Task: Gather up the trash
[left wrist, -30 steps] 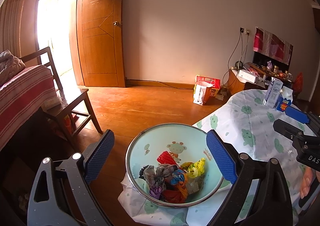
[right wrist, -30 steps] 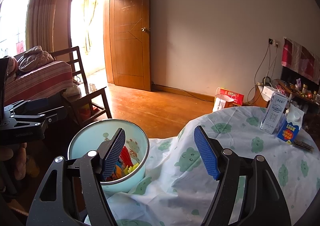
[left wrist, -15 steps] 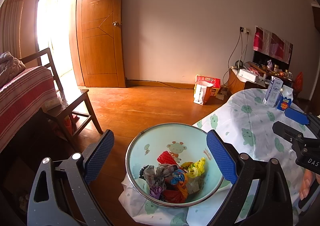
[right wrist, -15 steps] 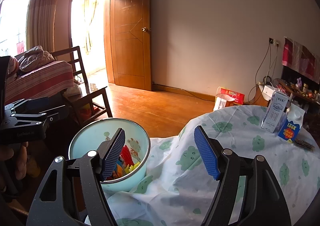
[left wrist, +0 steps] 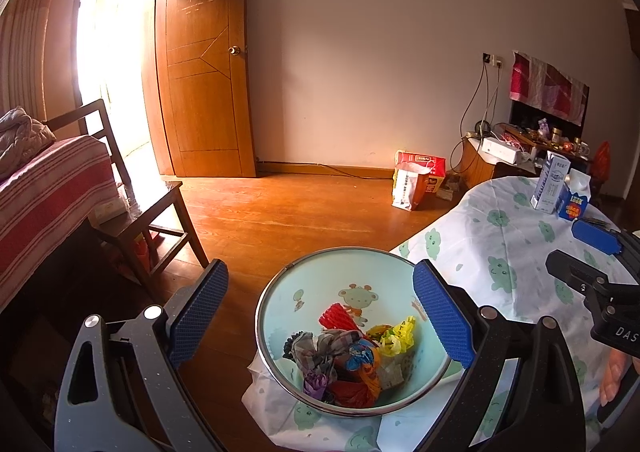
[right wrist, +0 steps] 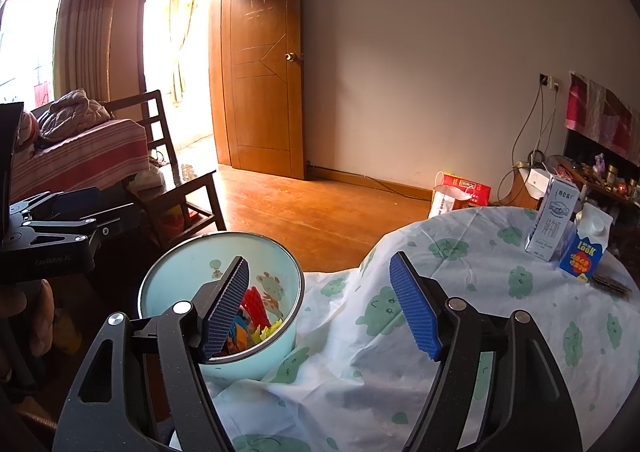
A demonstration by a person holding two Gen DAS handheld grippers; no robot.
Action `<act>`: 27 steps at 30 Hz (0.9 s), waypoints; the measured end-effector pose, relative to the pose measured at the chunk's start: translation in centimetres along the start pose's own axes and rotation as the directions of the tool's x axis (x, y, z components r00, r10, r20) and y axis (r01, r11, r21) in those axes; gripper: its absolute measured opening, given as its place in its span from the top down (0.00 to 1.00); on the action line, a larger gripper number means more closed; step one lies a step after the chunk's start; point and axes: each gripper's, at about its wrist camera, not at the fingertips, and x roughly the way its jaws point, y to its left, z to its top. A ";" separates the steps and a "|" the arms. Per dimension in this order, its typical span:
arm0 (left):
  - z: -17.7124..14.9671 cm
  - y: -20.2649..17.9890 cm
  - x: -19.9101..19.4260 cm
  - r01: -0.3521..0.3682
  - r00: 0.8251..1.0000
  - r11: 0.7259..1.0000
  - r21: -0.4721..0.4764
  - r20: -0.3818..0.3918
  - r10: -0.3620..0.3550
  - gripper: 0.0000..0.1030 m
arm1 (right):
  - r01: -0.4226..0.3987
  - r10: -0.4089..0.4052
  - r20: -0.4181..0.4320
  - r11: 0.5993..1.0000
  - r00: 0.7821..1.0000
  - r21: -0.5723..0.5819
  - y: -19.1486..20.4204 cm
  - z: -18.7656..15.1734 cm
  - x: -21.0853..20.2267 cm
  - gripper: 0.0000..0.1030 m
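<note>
A pale green enamel basin [left wrist: 320, 292] [right wrist: 176, 284] sits at the near left edge of the cloth-covered table [left wrist: 512, 252] [right wrist: 460, 292]. Crumpled colourful wrappers and bags [left wrist: 348, 356] [right wrist: 256, 316] fill its bottom. My left gripper [left wrist: 320, 316] hovers open above the basin, nothing between its blue pads [left wrist: 440, 316]. My right gripper [right wrist: 320, 308] stands open over the cloth just right of the basin, its left pad [right wrist: 224, 308] in front of the basin's rim. Each gripper shows at the edge of the other's view, held by a hand.
A milk carton [right wrist: 552, 224] and a blue juice carton [right wrist: 584, 248] stand at the table's far right. A wooden chair [left wrist: 132, 188] and a striped bed [left wrist: 44, 180] are on the left. Bags [left wrist: 416, 180] sit on the wooden floor by the wall.
</note>
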 end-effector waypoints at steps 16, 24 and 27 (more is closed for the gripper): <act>-0.1 -0.7 0.1 -0.006 1.000 1.000 0.018 -0.005 0.006 0.11 | -0.003 0.003 0.008 1.000 1.000 0.007 -0.1 -0.1 -0.1 0.29; -0.4 -0.7 0.6 -0.007 1.000 1.000 0.027 -0.018 0.007 0.11 | -0.001 0.001 0.008 1.000 1.000 0.007 -0.2 -0.1 -0.1 0.27; -0.4 -0.7 0.6 0.005 1.000 1.000 0.018 -0.021 -0.005 0.11 | 0.006 -0.006 0.009 1.000 1.000 0.008 -0.3 -0.2 -0.1 0.27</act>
